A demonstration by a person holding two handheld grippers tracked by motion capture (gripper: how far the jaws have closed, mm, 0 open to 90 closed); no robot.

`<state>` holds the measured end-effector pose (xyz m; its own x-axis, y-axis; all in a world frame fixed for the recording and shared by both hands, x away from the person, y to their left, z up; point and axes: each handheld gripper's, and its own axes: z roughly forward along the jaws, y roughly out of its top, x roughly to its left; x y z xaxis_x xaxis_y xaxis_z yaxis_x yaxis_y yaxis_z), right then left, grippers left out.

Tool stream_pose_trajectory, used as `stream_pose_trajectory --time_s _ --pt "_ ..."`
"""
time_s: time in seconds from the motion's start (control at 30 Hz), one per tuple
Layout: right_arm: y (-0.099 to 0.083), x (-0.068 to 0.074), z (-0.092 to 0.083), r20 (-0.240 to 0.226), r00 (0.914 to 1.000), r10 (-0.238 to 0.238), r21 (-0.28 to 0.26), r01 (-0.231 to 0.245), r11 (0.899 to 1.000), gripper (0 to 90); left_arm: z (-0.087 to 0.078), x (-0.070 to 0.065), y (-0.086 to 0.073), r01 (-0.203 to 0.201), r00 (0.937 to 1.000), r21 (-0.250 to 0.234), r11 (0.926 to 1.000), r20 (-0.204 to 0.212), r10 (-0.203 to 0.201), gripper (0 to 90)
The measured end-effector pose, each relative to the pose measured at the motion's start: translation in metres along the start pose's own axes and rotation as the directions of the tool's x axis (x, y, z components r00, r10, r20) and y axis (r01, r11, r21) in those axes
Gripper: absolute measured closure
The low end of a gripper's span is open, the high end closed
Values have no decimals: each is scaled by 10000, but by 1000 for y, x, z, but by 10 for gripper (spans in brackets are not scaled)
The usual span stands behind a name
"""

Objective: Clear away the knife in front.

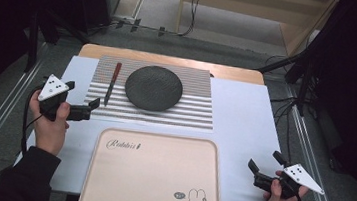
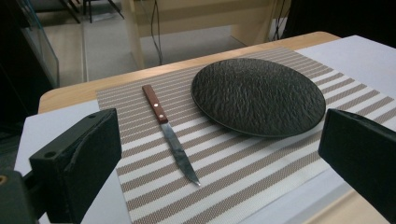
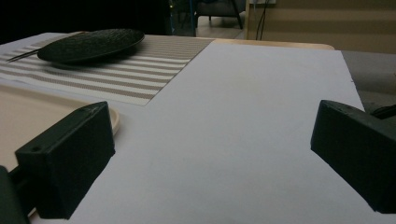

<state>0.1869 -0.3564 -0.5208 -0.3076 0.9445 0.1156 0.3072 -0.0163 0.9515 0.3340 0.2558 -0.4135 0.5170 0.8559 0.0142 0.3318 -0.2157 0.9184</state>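
Both grippers held wide open over the tabletop, nothing in either.

The left gripper (image 1: 82,96) hovers at the near left corner of the striped mat (image 2: 224,163), jaws spread apart; just ahead between them lies the knife (image 2: 170,134), blade toward the jaws, wooden handle away. Beyond and toward the right jaw sits the dark plate (image 2: 258,96), beside the knife without touching. The right gripper (image 1: 265,167), jaws also parted, hangs over bare white sheet (image 3: 243,107), the pink tray (image 1: 153,178) by its left jaw.
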Motion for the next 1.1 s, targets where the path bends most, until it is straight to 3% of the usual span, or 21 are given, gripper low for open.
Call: stream_pose_trajectory --time_s 0.4,0.53,0.97,1.0,1.1 --pt "0 0 0 3 10000 15 -12 -15 10000 0 33 8 16 385 9992 429 9983 62 -388 0" --pt "0 0 0 6 10000 1 -6 -1 10000 0 49 14 22 800 9967 636 9948 59 -806 19" --pt "0 -1 -1 -18 10000 16 -40 -16 10000 0 85 19 38 763 9971 1350 9879 -69 -761 44" --pt "0 -1 -1 -19 10000 13 -53 -14 10000 0 91 23 38 1029 9937 1380 9851 296 -1080 44" --pt "0 -1 -1 -31 10000 32 -54 -32 10000 0 97 26 39 1246 9908 1516 9805 342 -1312 58"
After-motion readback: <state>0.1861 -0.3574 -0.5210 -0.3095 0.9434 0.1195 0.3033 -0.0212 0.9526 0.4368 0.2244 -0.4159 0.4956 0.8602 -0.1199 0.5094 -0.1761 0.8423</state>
